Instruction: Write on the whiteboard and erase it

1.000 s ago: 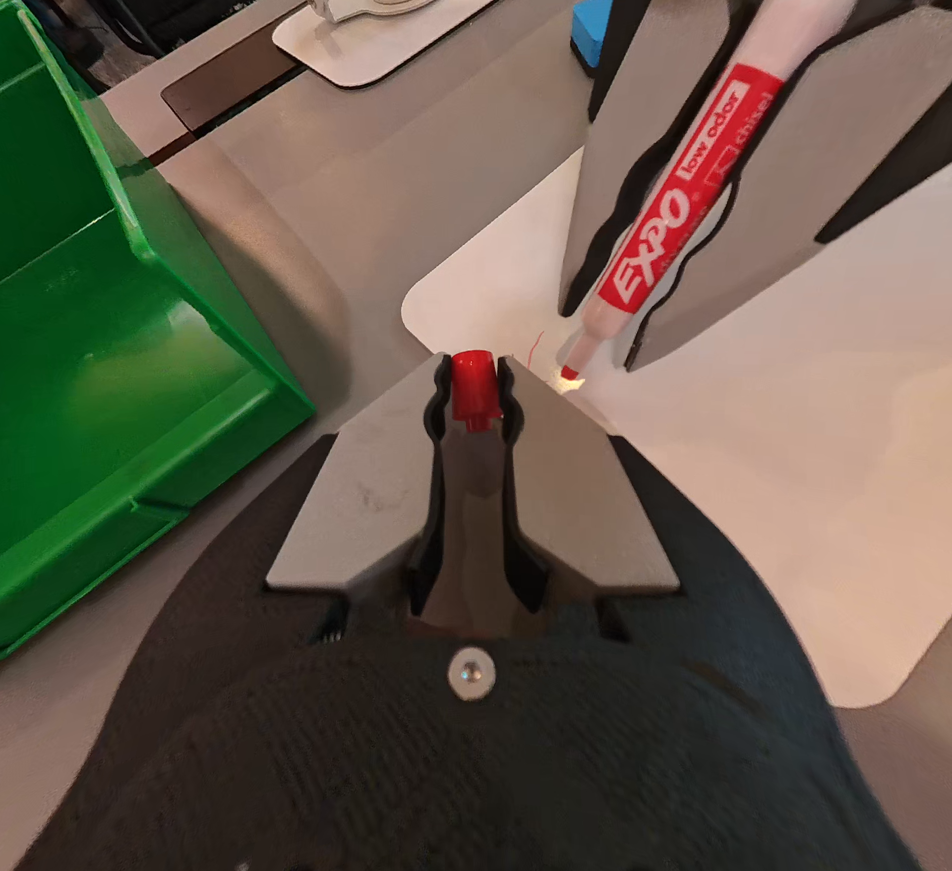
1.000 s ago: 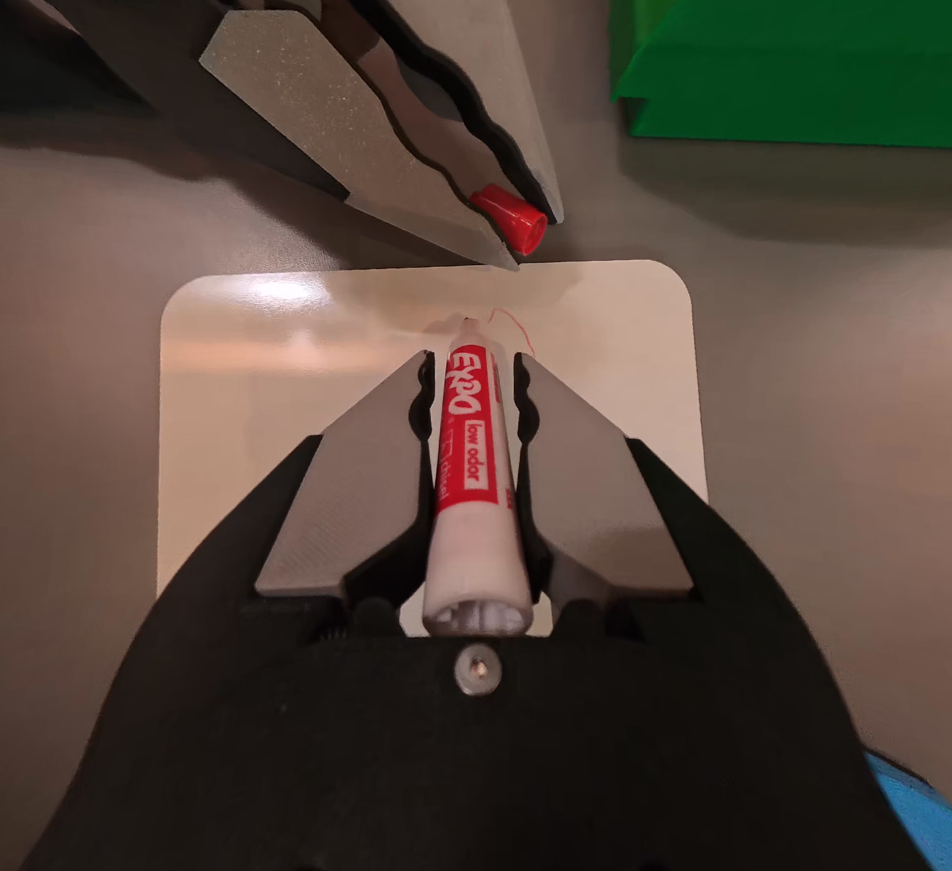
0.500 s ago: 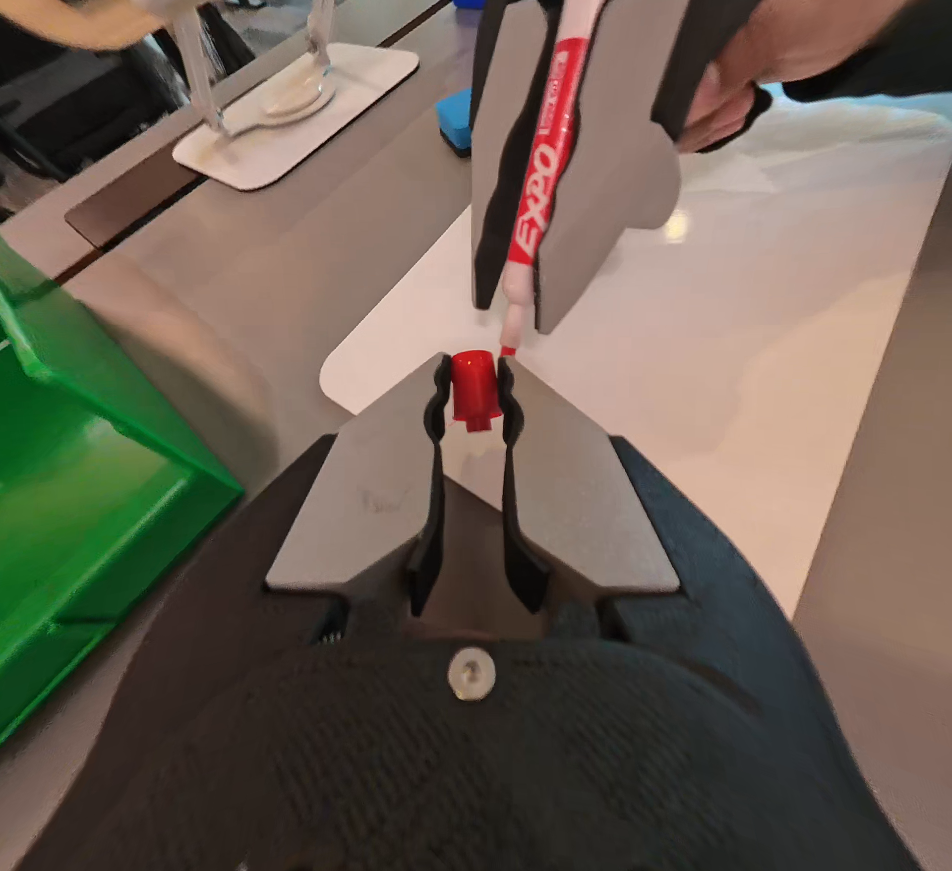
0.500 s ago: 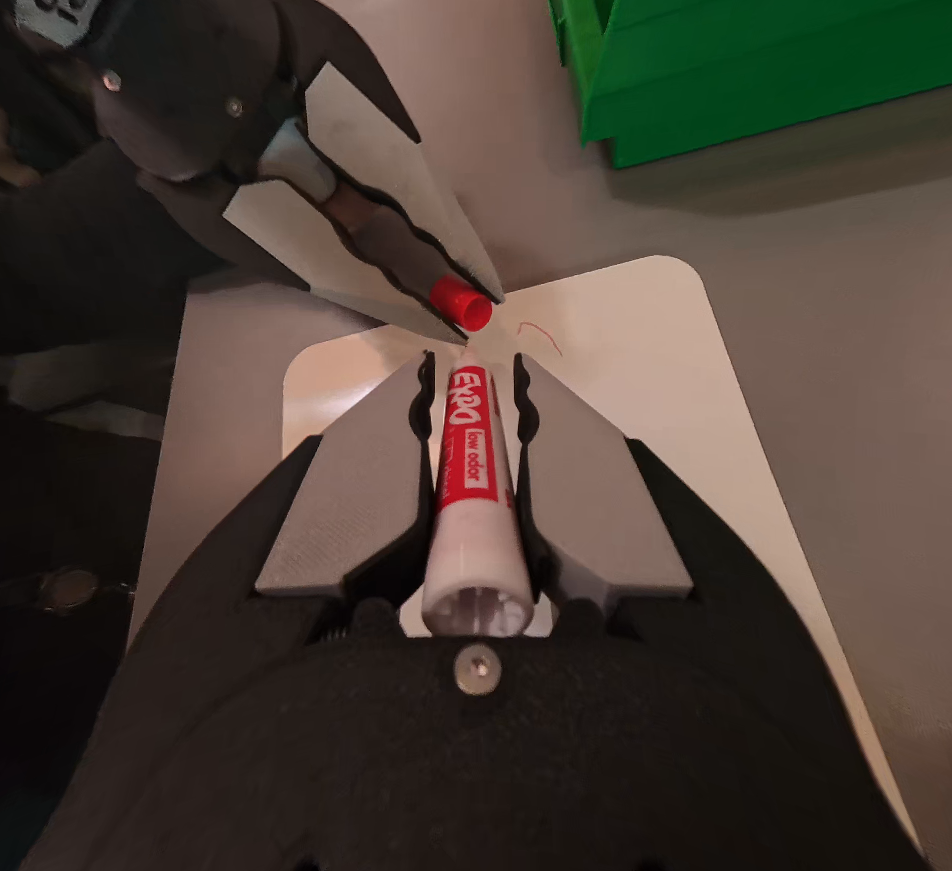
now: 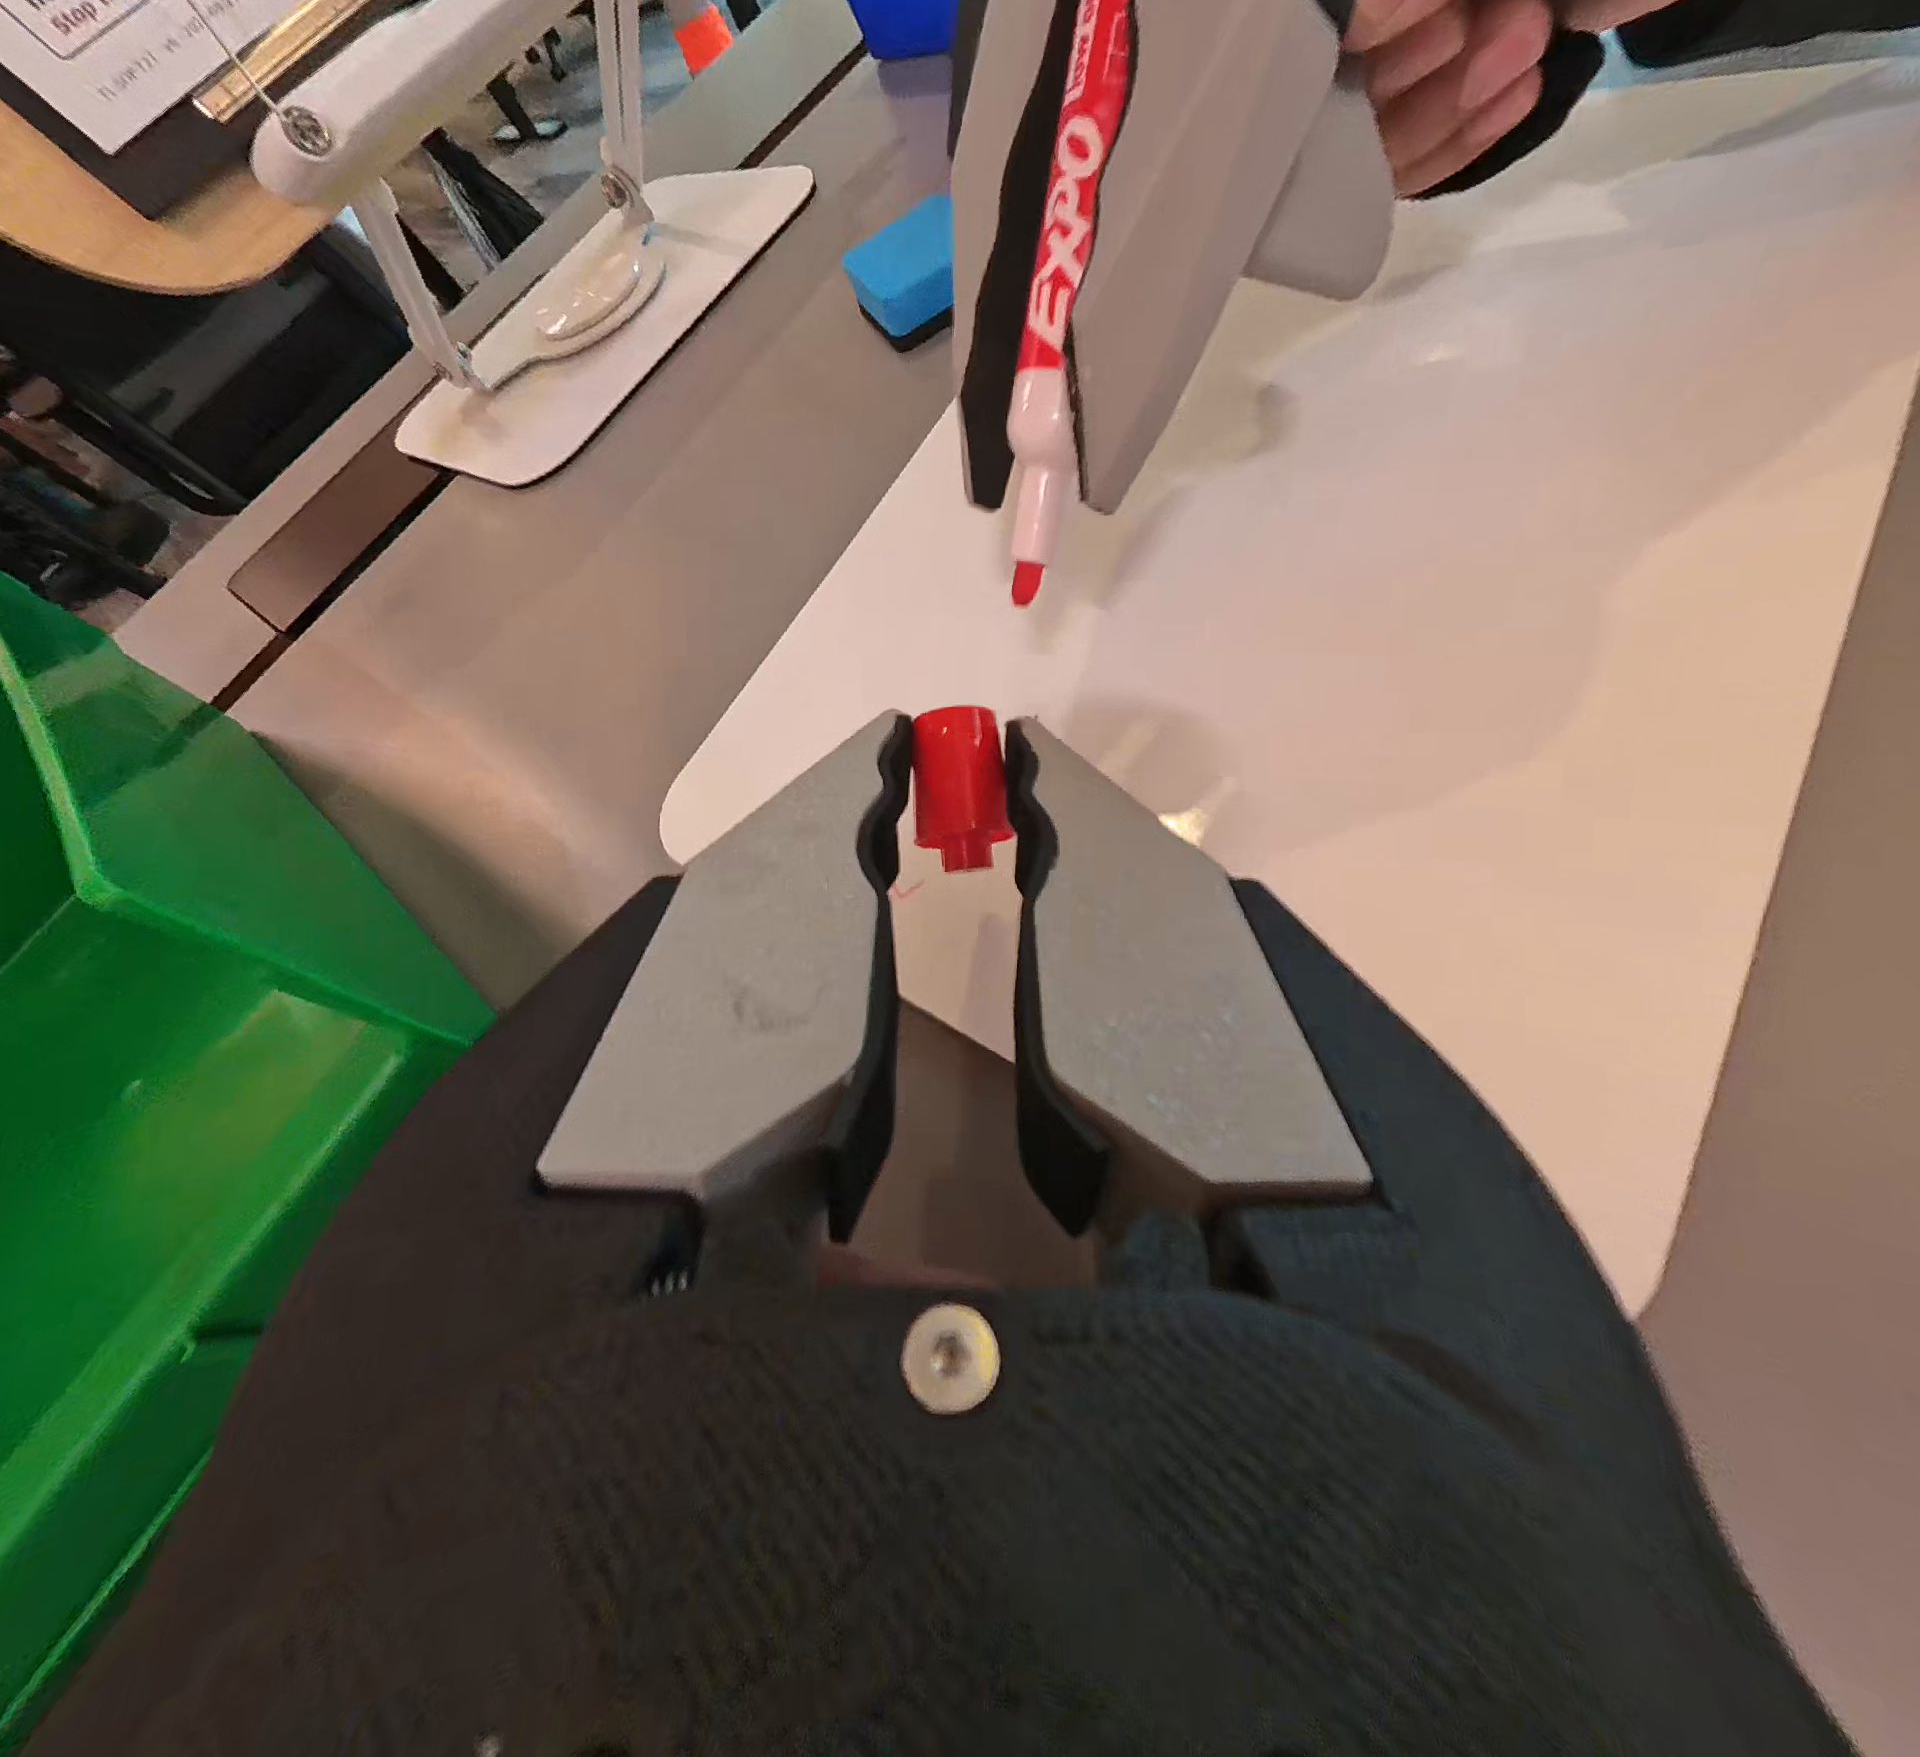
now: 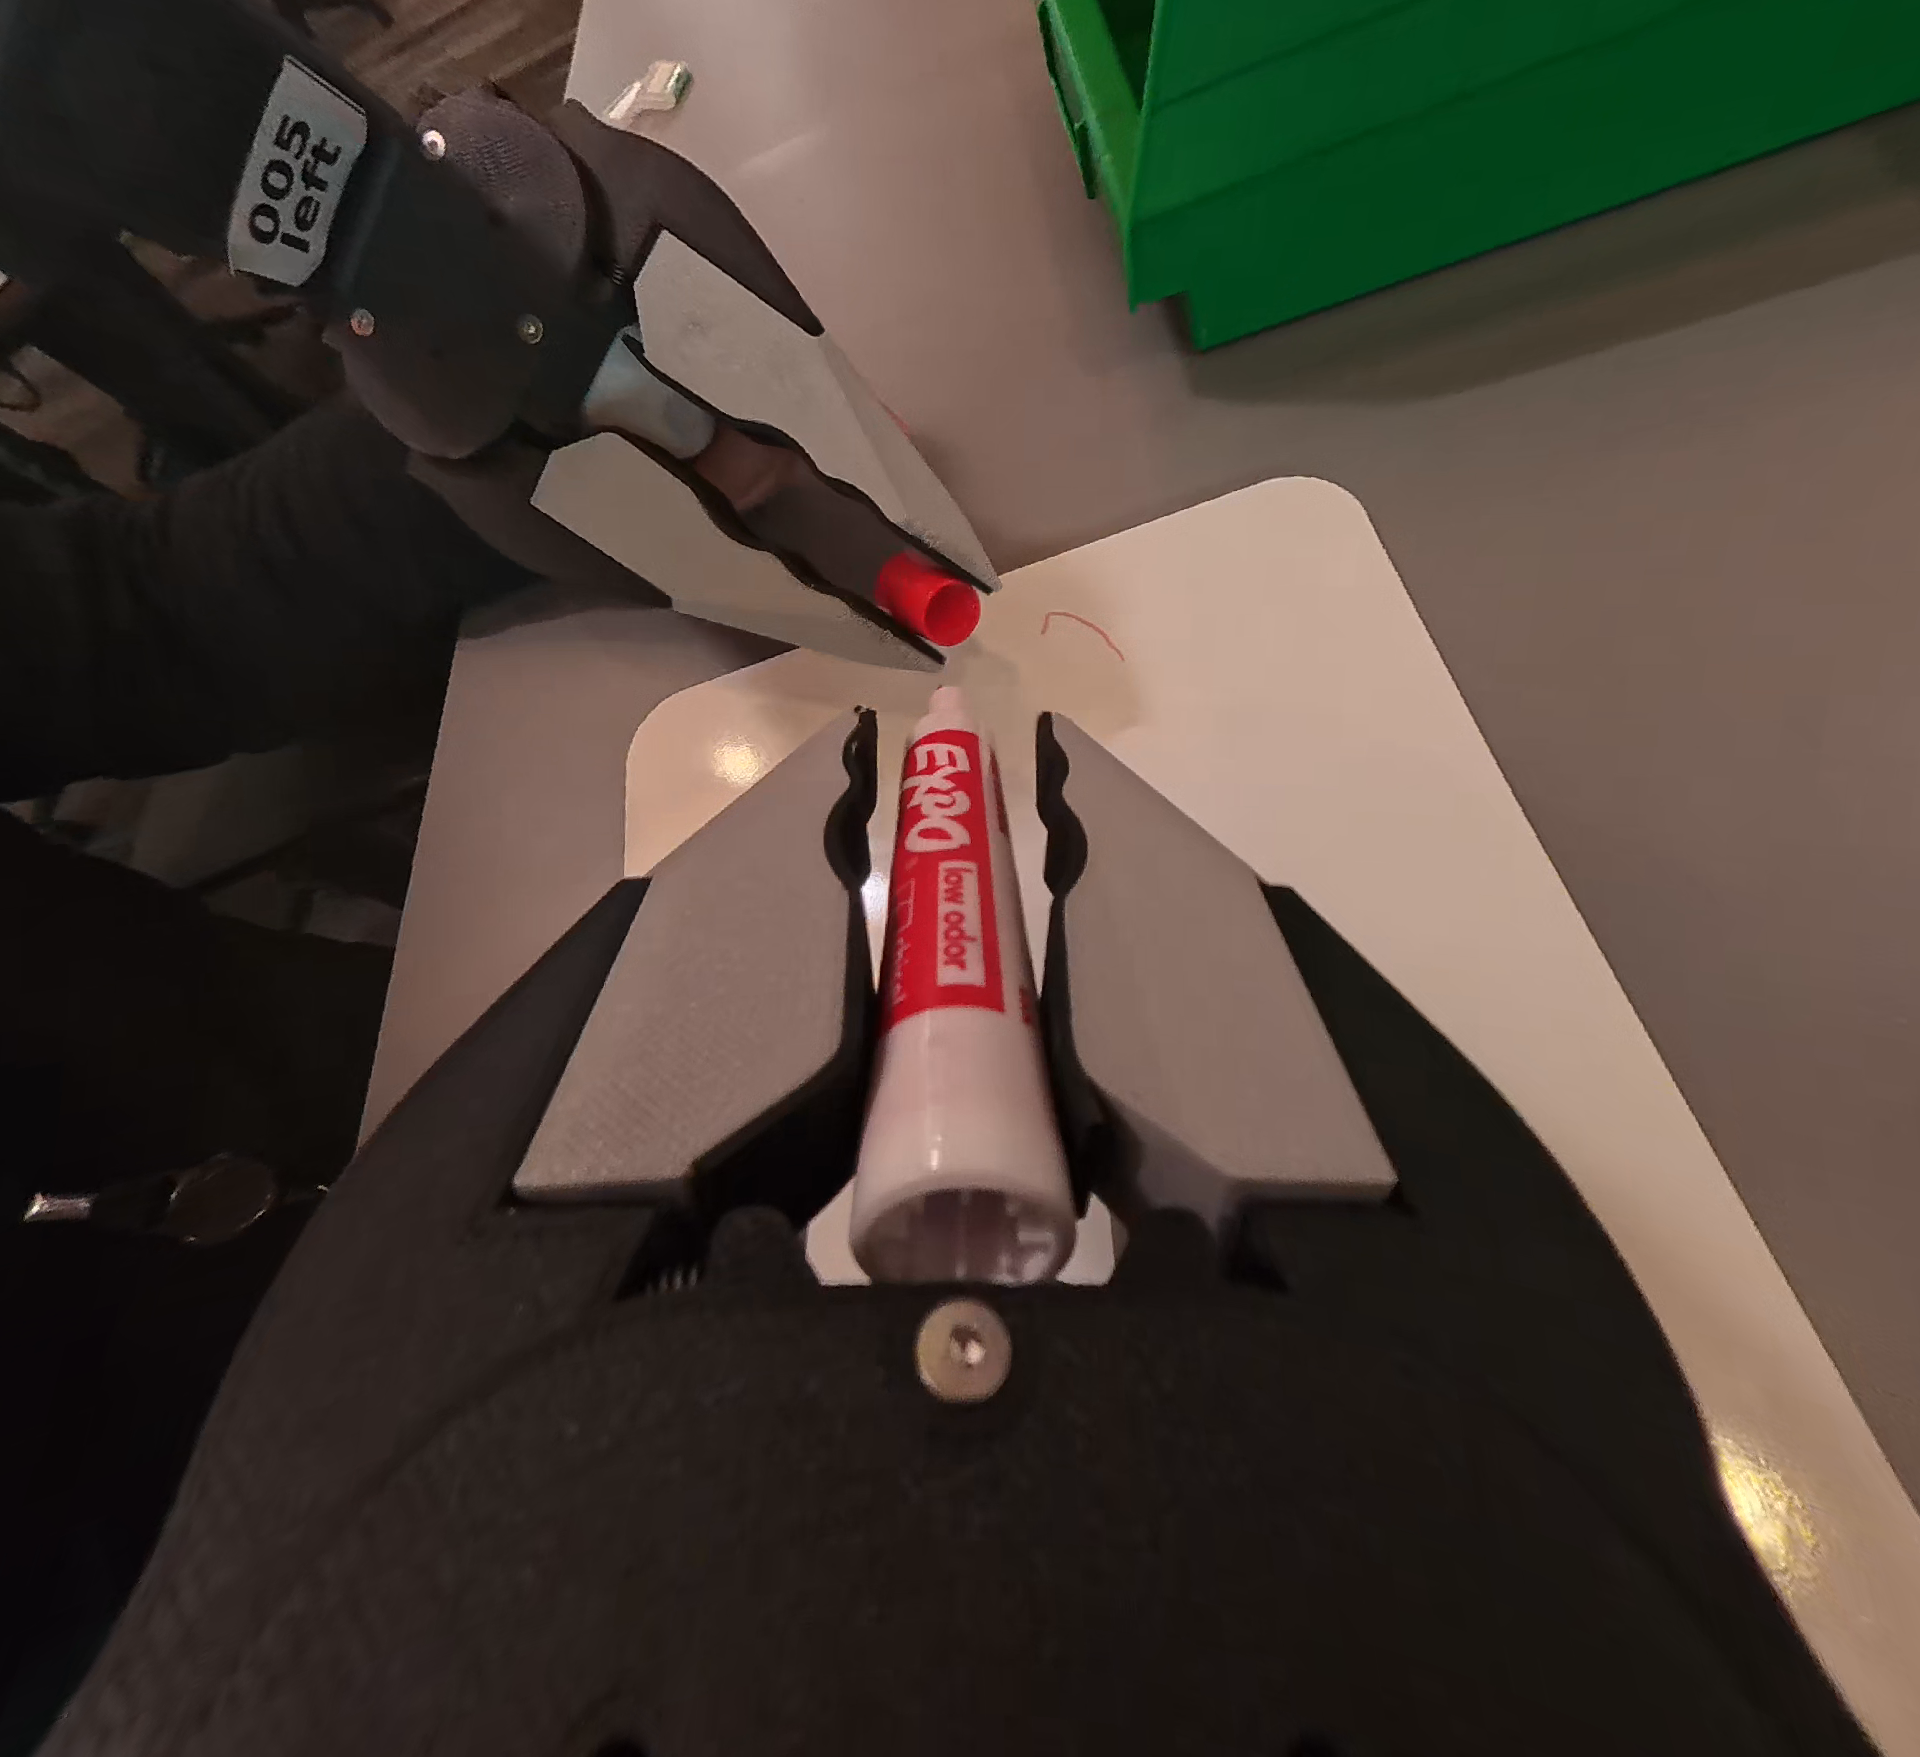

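Red cap (image 5: 958, 777) pinched in left gripper (image 5: 954, 808), marker (image 6: 951, 918) clamped in right gripper (image 6: 948, 751) w/ tip lifted off whiteboard (image 6: 1351, 876).
Risk: recapping misaligned, so the tip jabs the cap rim or smears the small red stroke (image 6: 1081, 629) at frame centre; eraser (image 5: 902, 265), upper centre, sits untouched on worktop (image 5: 623, 564); green bin (image 5: 156, 1032) at left.

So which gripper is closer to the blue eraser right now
Right. The right gripper, holding the marker tip-down above the whiteboard, hangs just beside the eraser. The left gripper, clamping the cap, sits farther back at the board's near corner.
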Tool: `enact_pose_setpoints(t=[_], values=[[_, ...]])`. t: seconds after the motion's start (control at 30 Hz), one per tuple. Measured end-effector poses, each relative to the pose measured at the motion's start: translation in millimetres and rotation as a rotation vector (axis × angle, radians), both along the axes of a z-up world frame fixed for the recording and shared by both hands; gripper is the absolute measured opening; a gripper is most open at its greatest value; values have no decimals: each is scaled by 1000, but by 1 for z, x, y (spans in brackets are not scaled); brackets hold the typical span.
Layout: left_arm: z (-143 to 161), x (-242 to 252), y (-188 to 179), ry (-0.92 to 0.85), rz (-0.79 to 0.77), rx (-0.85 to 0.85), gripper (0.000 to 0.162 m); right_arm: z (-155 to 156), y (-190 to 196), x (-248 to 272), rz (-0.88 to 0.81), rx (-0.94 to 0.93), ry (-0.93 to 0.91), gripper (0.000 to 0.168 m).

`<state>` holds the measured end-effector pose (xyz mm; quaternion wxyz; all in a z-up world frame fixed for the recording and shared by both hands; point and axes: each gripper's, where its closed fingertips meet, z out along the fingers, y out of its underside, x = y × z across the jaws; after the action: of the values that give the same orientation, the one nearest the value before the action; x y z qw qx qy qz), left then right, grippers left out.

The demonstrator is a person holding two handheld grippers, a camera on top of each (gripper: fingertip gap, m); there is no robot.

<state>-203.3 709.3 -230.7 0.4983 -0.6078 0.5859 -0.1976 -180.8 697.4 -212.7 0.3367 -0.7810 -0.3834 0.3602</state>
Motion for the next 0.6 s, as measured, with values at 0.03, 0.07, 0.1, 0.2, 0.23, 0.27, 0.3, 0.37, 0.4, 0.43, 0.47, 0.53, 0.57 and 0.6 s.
enact_pose_setpoints(t=[0.03,0.07,0.1,0.2,0.23,0.27,0.3,0.37,0.4,0.43,0.47,0.53,0.57,0.6], values=[[-2,-1,1,8,5,-5,16,0,0,1,-2,3,4,29],[-2,0,1,10,1,-4,16,0,-1,1,-2,0,11,29],[0,1,-1,0,-9,8,16,-1,0,1,-5,-1,15,29],[2,6,-4,-8,-25,47,16,-2,-1,1,-8,-4,25,29],[0,6,-2,7,-11,56,16,-2,-1,1,-8,-5,27,29],[-2,6,1,20,0,70,16,-2,-1,1,-9,-3,27,30],[-4,7,1,31,0,79,16,-1,-1,2,-14,0,30,29],[-1,9,-1,19,-12,106,16,1,-1,3,-19,-3,48,29],[1,11,-3,6,-20,116,16,2,-1,4,-23,-5,58,29],[2,12,-4,-1,-28,122,16,3,-2,4,-24,-8,67,29],[4,13,-6,-7,-36,132,16,3,-2,4,-24,-11,70,29],[10,16,-10,-35,-57,167,16,4,-3,5,-24,-14,86,29],[15,17,-13,-57,-70,187,16,5,-5,4,-18,-21,99,29],[19,18,-15,-79,-79,203,16,6,-6,4,-15,-24,109,29]])
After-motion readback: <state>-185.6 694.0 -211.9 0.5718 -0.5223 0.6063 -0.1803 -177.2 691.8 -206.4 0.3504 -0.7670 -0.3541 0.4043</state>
